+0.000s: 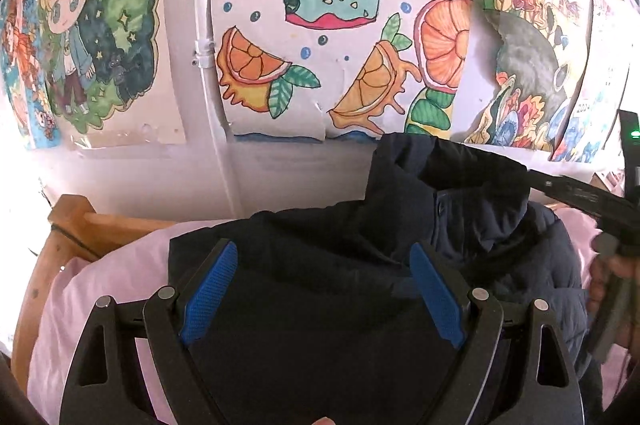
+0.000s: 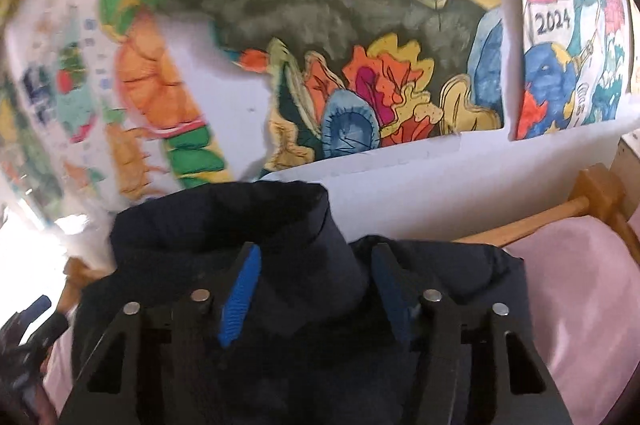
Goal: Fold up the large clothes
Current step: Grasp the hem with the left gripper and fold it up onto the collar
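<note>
1. Pink bedsheet (image 1: 120,265) w/ wooden bed frame (image 1: 76,221), drawings (image 1: 340,25) on wall behind.
2. Dark jacket (image 1: 320,265) lies bunched on sheet.
3. Left gripper (image 1: 324,257): wide open, empty, above jacket.
4. Right gripper (image 2: 316,261): partly open, jacket fold between the fingers; can't tell if gripped.

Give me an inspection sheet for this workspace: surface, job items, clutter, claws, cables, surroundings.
Surface: bed with pink sheet, wooden frame.
Job's things: dark navy padded jacket heaped on the sheet, one part raised.
Clutter: nothing seen.
Claws: left claw wide open above the jacket, nothing between its pads; right claw partly closed with a raised fold of jacket between its fingers, grip cannot be confirmed.
Cables: nothing seen.
Surroundings: white wall covered with coloured drawings; white pipe running down the wall.
</note>
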`<control>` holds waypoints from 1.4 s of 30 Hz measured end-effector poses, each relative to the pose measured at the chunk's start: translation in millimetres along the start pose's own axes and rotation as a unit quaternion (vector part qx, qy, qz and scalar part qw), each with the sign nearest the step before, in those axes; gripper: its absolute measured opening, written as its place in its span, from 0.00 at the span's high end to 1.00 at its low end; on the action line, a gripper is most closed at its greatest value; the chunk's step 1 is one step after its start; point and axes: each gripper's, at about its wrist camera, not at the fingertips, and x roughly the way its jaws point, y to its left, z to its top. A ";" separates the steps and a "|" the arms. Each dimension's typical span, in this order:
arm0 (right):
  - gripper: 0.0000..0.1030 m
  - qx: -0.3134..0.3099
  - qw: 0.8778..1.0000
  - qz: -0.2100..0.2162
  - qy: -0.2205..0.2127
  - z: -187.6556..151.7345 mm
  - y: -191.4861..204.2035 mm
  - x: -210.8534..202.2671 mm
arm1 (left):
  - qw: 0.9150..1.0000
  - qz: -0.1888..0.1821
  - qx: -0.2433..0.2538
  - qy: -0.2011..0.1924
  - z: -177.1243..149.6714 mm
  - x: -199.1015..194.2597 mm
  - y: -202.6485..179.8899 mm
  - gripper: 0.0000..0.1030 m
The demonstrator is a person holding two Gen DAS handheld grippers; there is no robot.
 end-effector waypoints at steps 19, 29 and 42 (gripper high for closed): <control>0.92 -0.072 0.992 0.059 -0.082 -55.9 -3.0 -86.7 | 0.997 -0.037 -0.064 -0.017 8.0 6.7 -6.7 0.38; 0.92 -0.127 0.984 0.071 -0.102 -86.7 -2.0 -132.1 | 0.996 -0.050 -0.052 -0.051 -28.3 -45.9 -6.0 0.93; 0.93 -0.176 0.977 0.067 -0.101 -158.8 -15.2 -169.5 | 0.997 -0.056 0.006 -0.060 -116.5 -104.8 -24.6 0.96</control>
